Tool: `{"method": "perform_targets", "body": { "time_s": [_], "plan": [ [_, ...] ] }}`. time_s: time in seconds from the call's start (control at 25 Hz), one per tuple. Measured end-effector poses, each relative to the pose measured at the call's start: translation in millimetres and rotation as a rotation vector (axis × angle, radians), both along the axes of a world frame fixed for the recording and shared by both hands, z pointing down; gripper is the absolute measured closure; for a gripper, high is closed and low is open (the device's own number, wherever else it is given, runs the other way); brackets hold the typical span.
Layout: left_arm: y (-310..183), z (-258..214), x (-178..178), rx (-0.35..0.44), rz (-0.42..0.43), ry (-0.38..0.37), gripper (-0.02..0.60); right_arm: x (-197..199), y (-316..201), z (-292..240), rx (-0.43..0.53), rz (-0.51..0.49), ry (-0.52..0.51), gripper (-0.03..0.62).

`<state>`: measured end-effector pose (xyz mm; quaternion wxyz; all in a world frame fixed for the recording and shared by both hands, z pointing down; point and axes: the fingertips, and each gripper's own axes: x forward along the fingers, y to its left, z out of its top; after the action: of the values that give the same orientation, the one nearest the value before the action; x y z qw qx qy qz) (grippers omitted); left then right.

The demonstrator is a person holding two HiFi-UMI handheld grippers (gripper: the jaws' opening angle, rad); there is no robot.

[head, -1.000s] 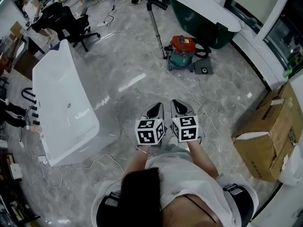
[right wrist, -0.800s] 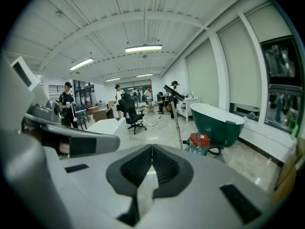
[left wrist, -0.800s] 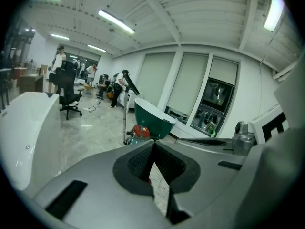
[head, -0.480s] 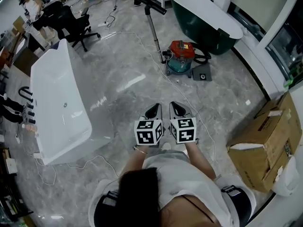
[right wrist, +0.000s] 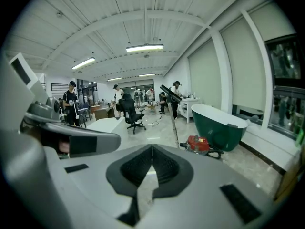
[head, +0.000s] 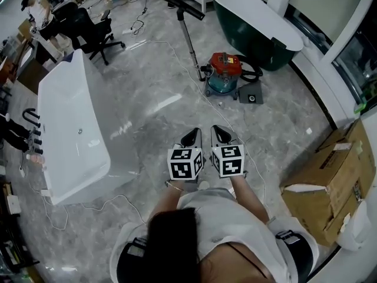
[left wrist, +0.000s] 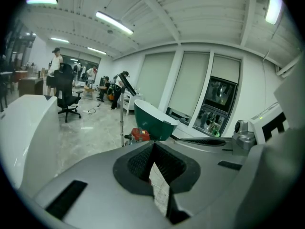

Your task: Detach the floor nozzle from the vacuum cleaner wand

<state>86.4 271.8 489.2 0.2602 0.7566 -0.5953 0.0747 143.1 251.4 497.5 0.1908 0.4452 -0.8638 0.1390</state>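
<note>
A red and teal canister vacuum (head: pixel 225 71) stands on the marble floor ahead, with a black hose looped behind it. Its thin metal wand (head: pixel 189 37) rises upright beside it, and a long black head (head: pixel 187 7) sits at the top end. A dark flat piece (head: pixel 251 95) lies to the vacuum's right. My left gripper (head: pixel 191 138) and right gripper (head: pixel 221 135) are held side by side in front of my body, both shut and empty, well short of the vacuum. The vacuum (right wrist: pixel 198 144) and wand (right wrist: pixel 172 120) show past the right gripper (right wrist: pixel 152 149). The left gripper (left wrist: pixel 153 144) partly hides the vacuum (left wrist: pixel 139 135).
A white bathtub (head: pixel 70 128) stands at the left and a dark green bathtub (head: pixel 253 22) behind the vacuum. An open cardboard box (head: pixel 330 181) is at the right. A white cable (head: pixel 235 122) runs across the floor. An office chair (head: pixel 88 28) and several people are at the far left.
The whole scene has slid toward me: the vacuum and wand sit a little lower and nearer in the head view. Both grippers stay shut and side by side.
</note>
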Motion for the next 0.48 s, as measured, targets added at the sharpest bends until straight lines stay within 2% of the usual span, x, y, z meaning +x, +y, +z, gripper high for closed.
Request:
{"method": "perform_targets", "body": {
  "time_s": [0.48],
  "plan": [
    [-4.2,4.6,-5.2,-0.007,-0.061,0.015,0.578,-0.9,-4.6,4.3,-0.014,-0.042,0.020,0.579]
  ]
}}
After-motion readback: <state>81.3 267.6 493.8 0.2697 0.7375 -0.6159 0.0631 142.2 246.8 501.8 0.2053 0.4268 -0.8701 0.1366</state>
